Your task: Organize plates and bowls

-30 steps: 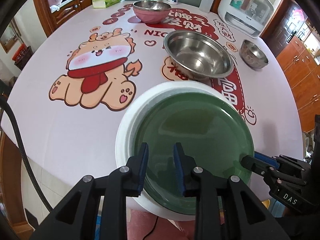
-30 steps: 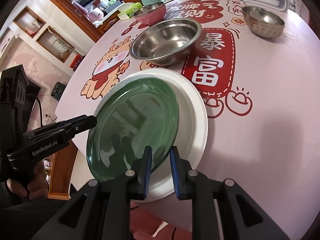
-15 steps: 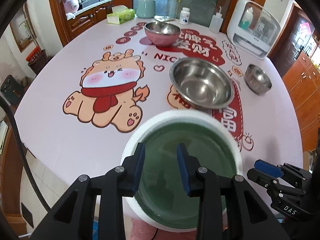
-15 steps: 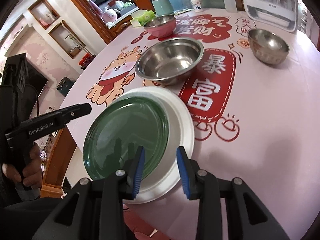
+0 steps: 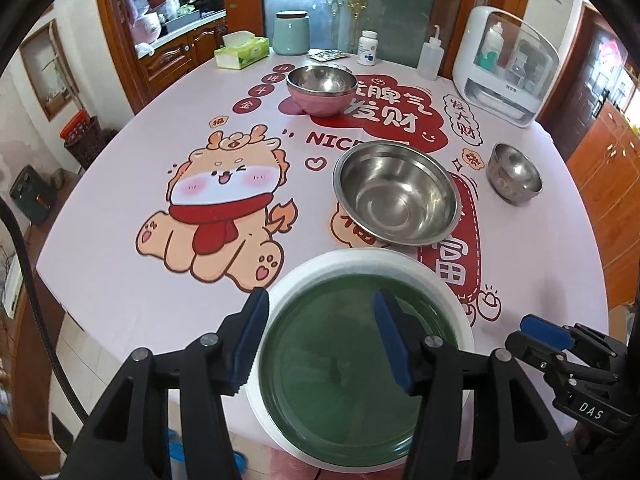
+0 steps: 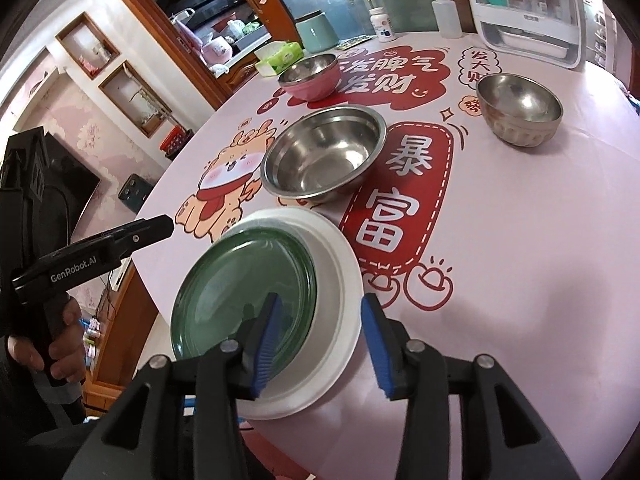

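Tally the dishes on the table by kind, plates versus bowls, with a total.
Plates: 2, green plate stacked on white plate
Bowls: 3, large steel bowl, small steel bowl, pink bowl
Total: 5

A home dining room: a round table (image 5: 120,280) with a cartoon tablecloth, wooden cabinets (image 5: 172,56), a tissue box (image 5: 241,50), and a kitchen counter behind.
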Demonstrator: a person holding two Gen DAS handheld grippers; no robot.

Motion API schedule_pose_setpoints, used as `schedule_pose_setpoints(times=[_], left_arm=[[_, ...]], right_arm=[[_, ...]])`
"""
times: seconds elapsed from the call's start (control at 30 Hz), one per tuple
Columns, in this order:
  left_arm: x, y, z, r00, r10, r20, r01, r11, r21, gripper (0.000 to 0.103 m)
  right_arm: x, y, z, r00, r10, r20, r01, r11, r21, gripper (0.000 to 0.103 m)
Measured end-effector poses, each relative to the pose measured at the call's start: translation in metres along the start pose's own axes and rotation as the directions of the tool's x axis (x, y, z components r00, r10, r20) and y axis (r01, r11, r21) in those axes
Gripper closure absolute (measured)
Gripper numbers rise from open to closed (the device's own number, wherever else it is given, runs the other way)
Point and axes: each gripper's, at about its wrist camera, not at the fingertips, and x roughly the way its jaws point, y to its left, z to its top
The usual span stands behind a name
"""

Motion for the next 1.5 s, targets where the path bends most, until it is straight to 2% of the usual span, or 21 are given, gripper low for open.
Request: schedule_pose_setpoints(times=[0.1,0.3,0.5,0.67,0.77,1.0,1.17,1.3,1.5], left_arm=[[0.001,0.002,0.009,1.0,-0.03,0.004,0.03,0.999,0.009,0.047],[0.009,0.004,0.03,1.0,-0.022,-0.01,0.023,0.997,0.074,0.042],[0.017,0.008,0.047,0.999,-0.049,-0.011,0.05,0.986,0.158,0.037],[0.028,0.014,0.065,0.994,-0.11,-0.026,0.113,0.967,0.226,0.037],[0.034,0.018,0.075,0.989,-0.145,-0.033,0.149,0.952,0.268,0.036],[0.05,0.034,0.098,0.974,-0.22,-0.05,0.223,0.911,0.346,0.035],[0.06,0.044,0.11,0.963,-0.263,-0.068,0.269,0.888,0.372,0.034],[0.069,0.046,0.118,0.954,-0.286,-0.086,0.297,0.877,0.378,0.034],[0.08,0.043,0.13,0.95,-0.301,-0.088,0.312,0.887,0.341,0.033]], right_arm=[[-0.001,-0.001,0.003,1.0,-0.002,0.013,0.002,0.999,0.047,0.061],[-0.001,0.005,0.011,0.998,-0.037,0.047,0.032,0.993,0.118,0.061],[0.007,0.012,0.02,0.994,-0.081,0.074,0.064,0.974,0.217,0.061],[0.015,0.02,0.025,0.986,-0.134,0.1,0.097,0.946,0.309,0.06],[0.019,0.026,0.027,0.979,-0.165,0.117,0.114,0.928,0.356,0.053],[0.027,0.042,0.033,0.952,-0.268,0.146,0.178,0.877,0.447,0.051],[0.029,0.054,0.034,0.938,-0.314,0.147,0.206,0.846,0.492,0.051],[0.031,0.061,0.035,0.935,-0.331,0.129,0.226,0.834,0.503,0.051],[0.033,0.061,0.042,0.938,-0.326,0.116,0.236,0.848,0.475,0.051]])
